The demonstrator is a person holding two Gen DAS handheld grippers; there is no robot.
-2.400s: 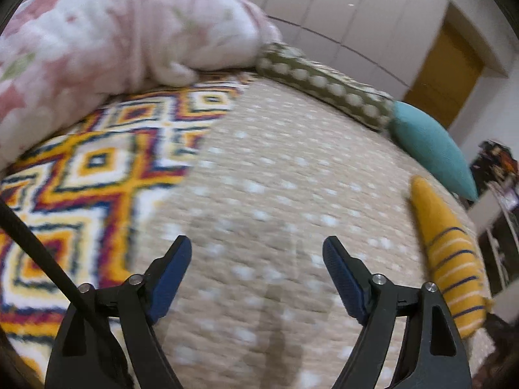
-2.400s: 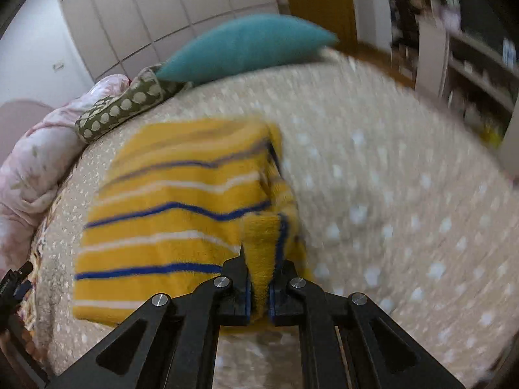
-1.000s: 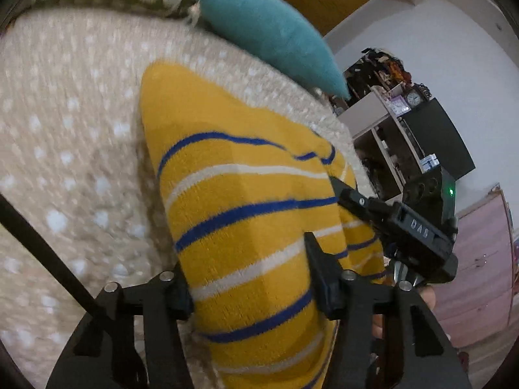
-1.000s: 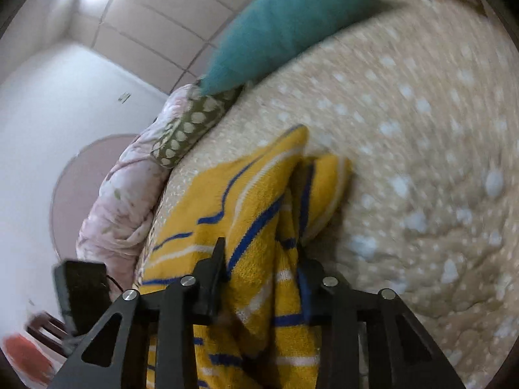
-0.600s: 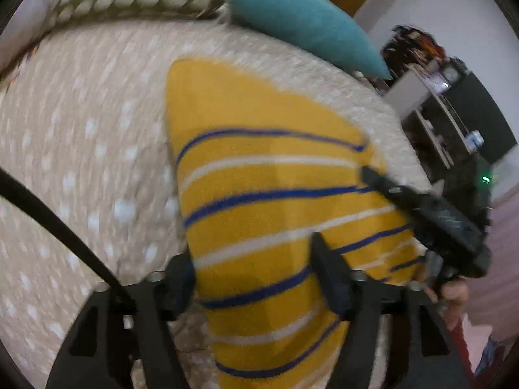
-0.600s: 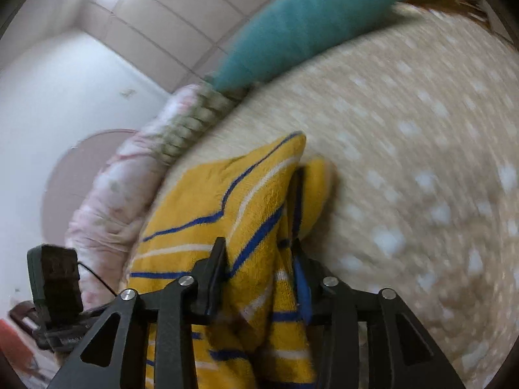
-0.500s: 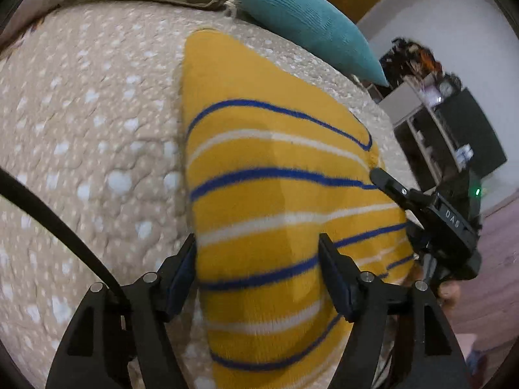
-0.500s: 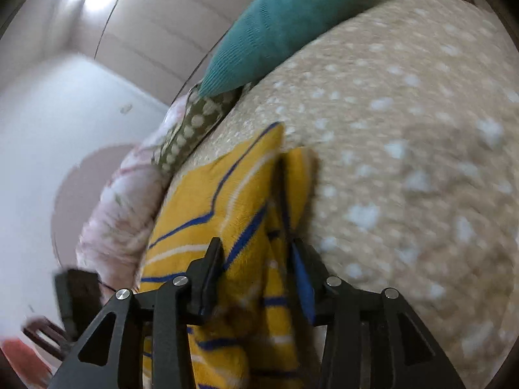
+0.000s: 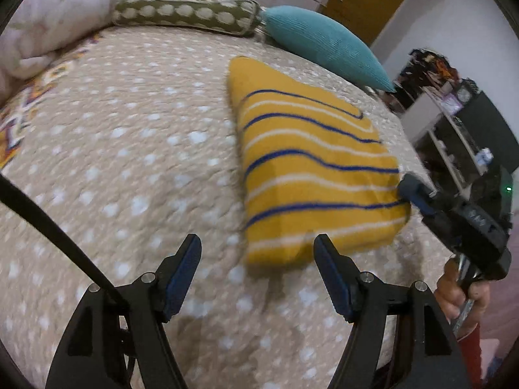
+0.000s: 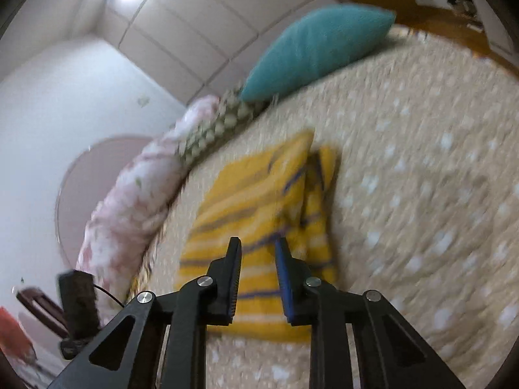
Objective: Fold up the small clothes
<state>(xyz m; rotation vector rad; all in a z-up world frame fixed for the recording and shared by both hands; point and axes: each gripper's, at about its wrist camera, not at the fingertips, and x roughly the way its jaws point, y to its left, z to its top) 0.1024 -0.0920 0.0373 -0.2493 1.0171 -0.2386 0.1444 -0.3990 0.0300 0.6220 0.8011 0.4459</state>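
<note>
A folded yellow sweater (image 9: 308, 168) with blue and white stripes lies flat on the beige dotted bedspread (image 9: 129, 162). My left gripper (image 9: 256, 275) is open and empty, just in front of the sweater's near left corner. My right gripper (image 10: 258, 278) is open with a narrow gap and holds nothing, raised a little over the sweater's near edge (image 10: 259, 227). It also shows in the left wrist view (image 9: 418, 194), by the sweater's right edge.
A teal pillow (image 9: 324, 45), a green dotted bolster (image 9: 185, 16) and a pink floral quilt (image 9: 45, 22) lie along the head of the bed. Shelves (image 9: 454, 129) stand to the right. A patterned blanket (image 9: 19, 113) covers the bed's left side.
Both grippers have let go of the sweater and drawn back. The sweater now rests folded on the bed.
</note>
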